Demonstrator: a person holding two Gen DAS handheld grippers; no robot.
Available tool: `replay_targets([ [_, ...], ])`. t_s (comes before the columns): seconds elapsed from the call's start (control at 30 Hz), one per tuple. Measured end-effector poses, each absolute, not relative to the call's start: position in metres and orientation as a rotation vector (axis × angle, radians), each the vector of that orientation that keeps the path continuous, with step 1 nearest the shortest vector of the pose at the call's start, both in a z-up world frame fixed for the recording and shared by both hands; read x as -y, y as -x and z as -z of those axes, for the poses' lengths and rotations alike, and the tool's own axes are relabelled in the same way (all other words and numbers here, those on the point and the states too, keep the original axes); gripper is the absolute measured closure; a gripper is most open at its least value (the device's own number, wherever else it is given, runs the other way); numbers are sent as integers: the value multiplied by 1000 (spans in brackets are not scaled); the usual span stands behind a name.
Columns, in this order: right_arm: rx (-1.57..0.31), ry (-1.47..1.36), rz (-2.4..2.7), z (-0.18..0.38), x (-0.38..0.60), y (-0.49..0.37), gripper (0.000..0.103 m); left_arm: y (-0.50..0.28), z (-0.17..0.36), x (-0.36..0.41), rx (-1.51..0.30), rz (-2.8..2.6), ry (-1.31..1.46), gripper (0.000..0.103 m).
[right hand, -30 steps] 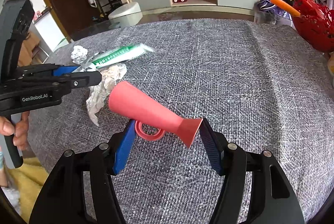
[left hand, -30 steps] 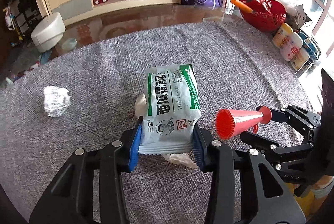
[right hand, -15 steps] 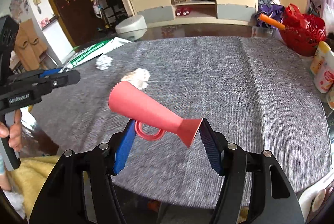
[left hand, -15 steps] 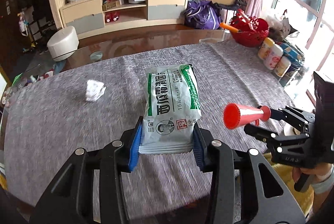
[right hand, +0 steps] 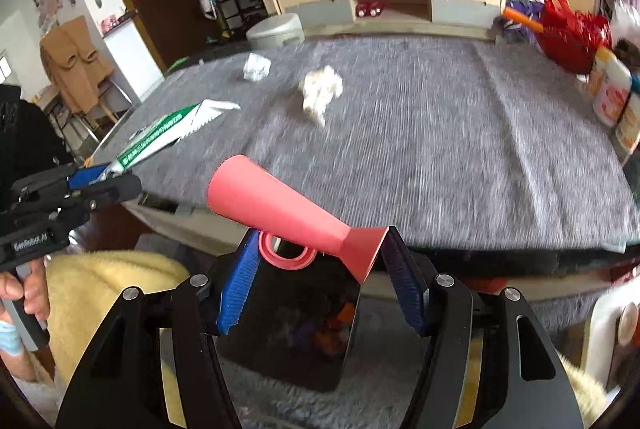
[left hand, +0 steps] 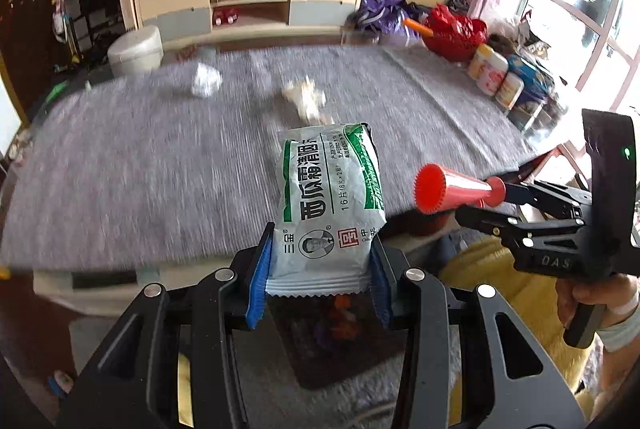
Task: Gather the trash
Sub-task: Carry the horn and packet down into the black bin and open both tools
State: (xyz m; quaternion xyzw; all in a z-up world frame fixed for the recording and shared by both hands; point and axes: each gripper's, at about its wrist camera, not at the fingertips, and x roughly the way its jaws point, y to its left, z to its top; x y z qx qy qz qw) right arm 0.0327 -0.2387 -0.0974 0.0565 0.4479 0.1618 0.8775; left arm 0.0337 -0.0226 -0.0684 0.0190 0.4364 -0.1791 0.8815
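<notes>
Now both grippers (left hand: 320,277) (right hand: 316,281) off-table, loaded.

Both grippers are built alike: black plastic linkage arms with triangular cut-outs and round silver screws at the pivots. The left gripper (left hand: 320,281) has bright blue ribbed pads (left hand: 260,279) on the inner faces of its fingers. The right gripper (right hand: 320,289) has the same blue ribbed pads (right hand: 236,289). Seen from the side, the left one carries white "GenRobot.AI" lettering, and the right one has raised letters on its body and a small green light on its upright black housing. Each has a pistol-style handle. The right hand (left hand: 588,303) has a white band at the wrist. The left hand (right hand: 24,291) has a light blue cuff.
</notes>
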Motion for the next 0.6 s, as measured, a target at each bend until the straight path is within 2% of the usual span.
replay_targets([
  [0.27,-1060,-150,-297,149,236,-7,39,2,134,19,-1055,381,18,63],
  [0.6,-1197,-120,-240,210,215,-8,39,8,214,28,-1233,373,28,63],
])
